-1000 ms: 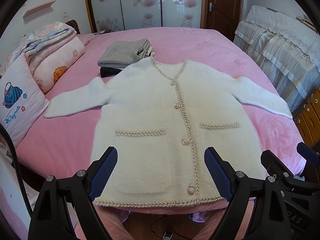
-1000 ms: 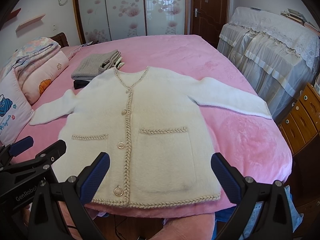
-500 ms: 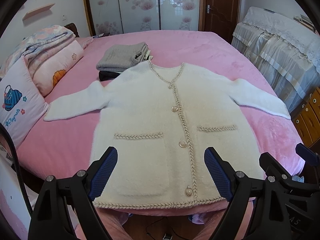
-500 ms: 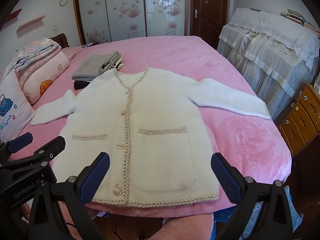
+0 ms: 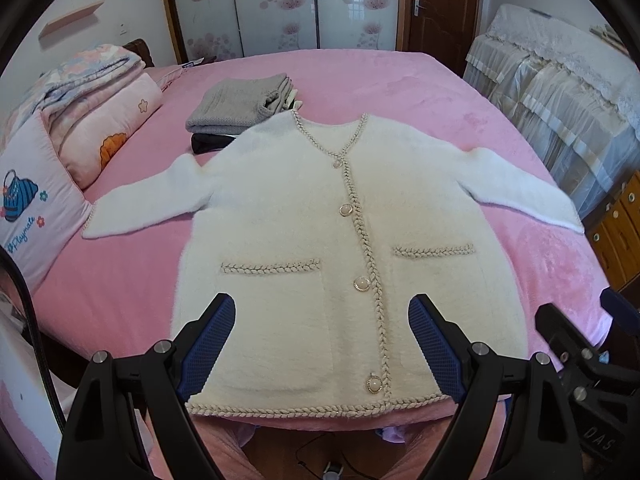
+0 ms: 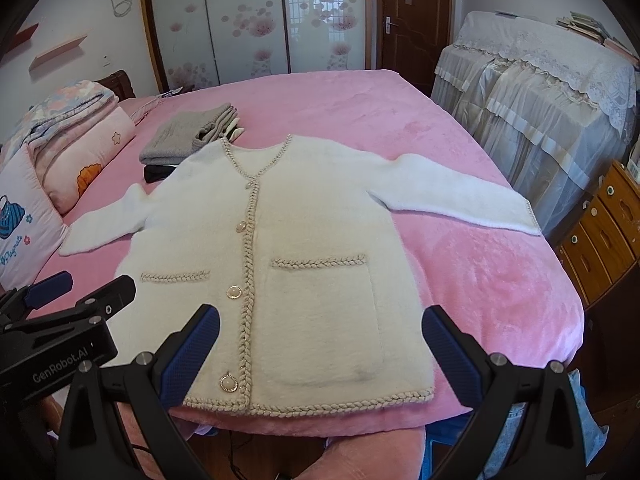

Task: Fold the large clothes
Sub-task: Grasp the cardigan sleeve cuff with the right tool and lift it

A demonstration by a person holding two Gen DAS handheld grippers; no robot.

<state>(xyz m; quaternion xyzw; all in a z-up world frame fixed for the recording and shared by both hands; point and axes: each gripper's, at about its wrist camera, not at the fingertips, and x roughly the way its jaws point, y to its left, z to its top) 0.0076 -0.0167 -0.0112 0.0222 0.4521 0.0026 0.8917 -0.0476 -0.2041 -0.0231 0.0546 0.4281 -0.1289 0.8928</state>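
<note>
Next to nothing has moved since a second ago — both hands hold their place above the near hem. The left gripper (image 5: 320,344) has its jaws spread wide and empty, and so does the right gripper (image 6: 320,354). Beyond them the white cardigan (image 5: 320,240) lies buttoned and flat on the pink bed (image 5: 400,88), sleeves out to both sides — folding looks not yet begun. Past its collar sits a folded grey garment (image 5: 240,100).

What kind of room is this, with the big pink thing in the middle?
It looks like a bedroom. The big pink thing is a bed, there are pillows and a folded quilt at one side, and a sliding wardrobe along the back wall. A white cardigan lies spread on the bed.
</note>
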